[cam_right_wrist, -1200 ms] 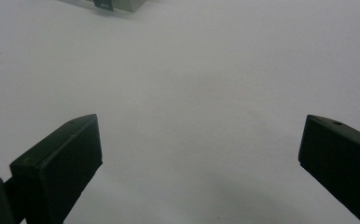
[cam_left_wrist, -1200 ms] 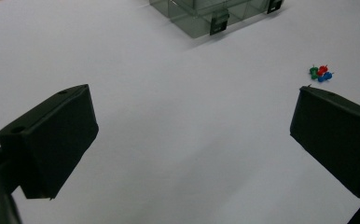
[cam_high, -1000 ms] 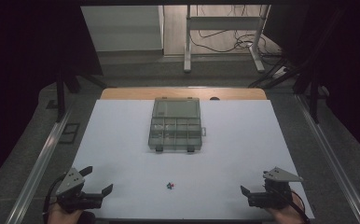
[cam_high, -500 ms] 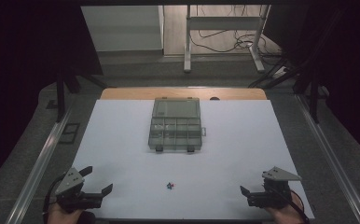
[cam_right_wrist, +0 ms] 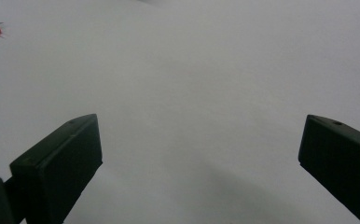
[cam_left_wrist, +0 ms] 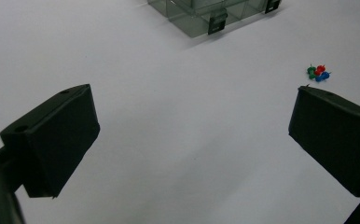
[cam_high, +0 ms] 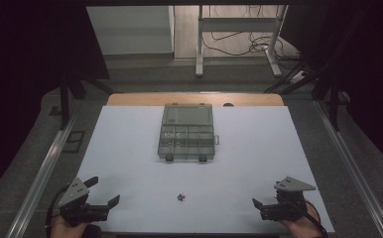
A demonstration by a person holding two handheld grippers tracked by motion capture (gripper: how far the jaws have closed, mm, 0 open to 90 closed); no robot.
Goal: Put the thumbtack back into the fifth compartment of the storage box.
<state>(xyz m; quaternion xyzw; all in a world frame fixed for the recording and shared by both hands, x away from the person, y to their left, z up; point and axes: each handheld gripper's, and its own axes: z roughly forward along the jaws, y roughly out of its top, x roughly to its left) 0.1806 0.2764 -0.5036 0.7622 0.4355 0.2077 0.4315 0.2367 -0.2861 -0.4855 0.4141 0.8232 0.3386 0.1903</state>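
A: Where are the little push pins (cam_high: 180,197)?
B: They lie in a tiny heap on the white table (cam_high: 259,148), near the front edge, between the two tools. Some are red, green and blue.

A: What is the left gripper (cam_high: 101,193) doing?
B: It sits at the front left corner. Its jaws are wide apart and hold nothing. In the left gripper view the pins (cam_left_wrist: 318,73) are just past its right jaw.

A: And the right gripper (cam_high: 257,203)?
B: It is at the front right corner, also spread wide with nothing in it.

A: What else is there?
B: A clear plastic organizer box (cam_high: 187,132) sits farther back in the middle, well apart from the pins. Its lid is shut.
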